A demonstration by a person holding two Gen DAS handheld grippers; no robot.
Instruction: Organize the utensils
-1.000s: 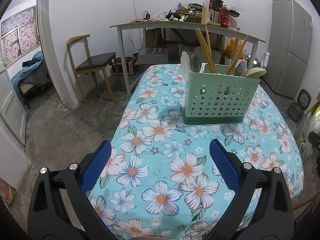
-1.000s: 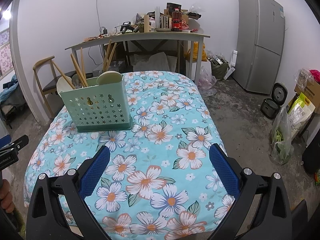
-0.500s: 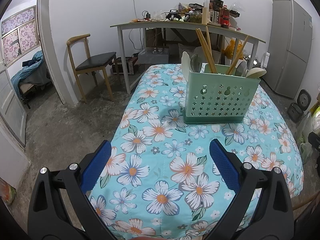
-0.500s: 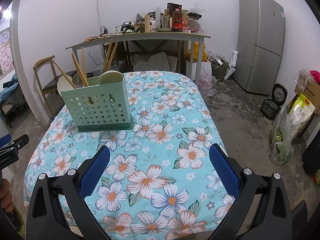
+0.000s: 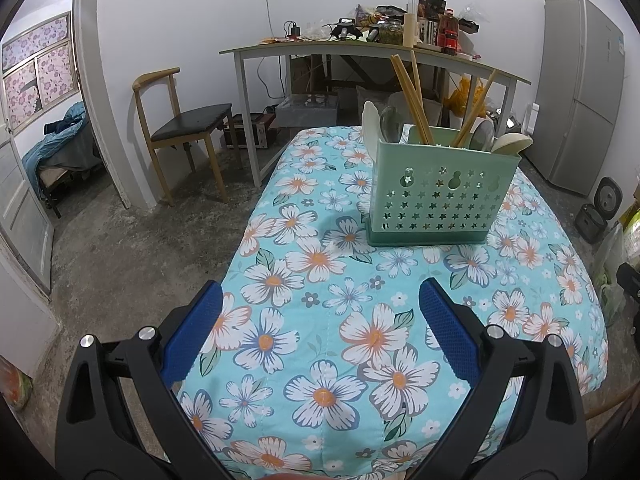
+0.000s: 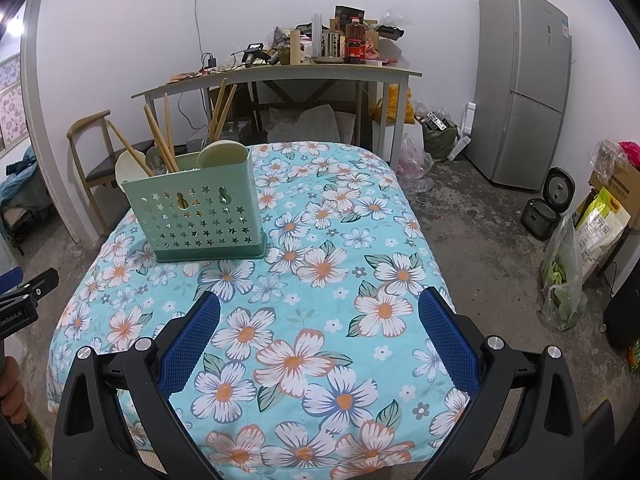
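A green perforated utensil holder (image 5: 436, 196) stands on the floral-cloth table (image 5: 320, 320). It holds wooden chopsticks (image 5: 412, 100), spoons (image 5: 390, 124) and a pale ladle (image 5: 512, 144). It also shows in the right wrist view (image 6: 196, 216) at the left. My left gripper (image 5: 320, 300) is open and empty over the near table edge, well short of the holder. My right gripper (image 6: 318, 304) is open and empty over the near right part of the table. The left gripper's tip (image 6: 28, 296) shows at the far left of the right wrist view.
A wooden chair (image 5: 180, 120) stands left of the table. A cluttered desk (image 5: 360, 48) stands behind, a fridge (image 6: 524, 84) at the back right. Rice cookers (image 6: 544, 208) and bags (image 6: 568, 280) sit on the floor at the right.
Both views have shifted only very slightly; the grippers stay open and empty and the holder has not moved.
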